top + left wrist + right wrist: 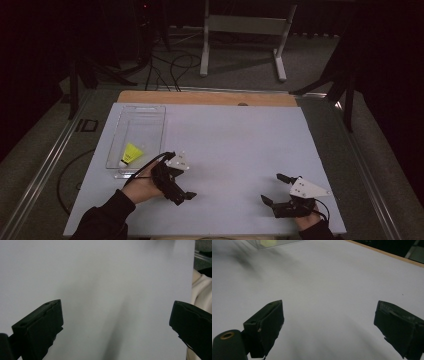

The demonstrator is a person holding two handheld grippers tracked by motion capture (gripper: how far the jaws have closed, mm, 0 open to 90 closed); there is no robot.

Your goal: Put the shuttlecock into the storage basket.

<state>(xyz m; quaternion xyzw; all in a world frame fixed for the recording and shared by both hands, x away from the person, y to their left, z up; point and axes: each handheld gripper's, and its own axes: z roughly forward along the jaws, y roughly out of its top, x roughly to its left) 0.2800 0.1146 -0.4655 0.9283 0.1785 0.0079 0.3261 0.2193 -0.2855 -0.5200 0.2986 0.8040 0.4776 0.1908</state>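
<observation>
High view: I see the white table top with a clear plastic bin on its far-left part, and a yellow shuttlecock lying inside the bin at its near end. My left gripper sits just near and right of the bin's near corner, held in the left hand, jaws apart and holding nothing. It is close to the bin but I can't tell if the cable touches the rim. My right gripper is at the near-right of the table, well apart from the bin, jaws spread wide and empty, grey three-cornered plate on top.

Left gripper view: both black jaws stand far apart over bare white table. At the right edge there is the table's edge and a bit of pale cloth, which the high view doesn't give me.

Right gripper view: jaws wide apart again, bare table between them. At the top left, far off, the bin corner with a blurred yellow patch inside, the shuttlecock. Top right shows the wooden edge strip of the table, matching the brown strip along the far side in the high view.
</observation>
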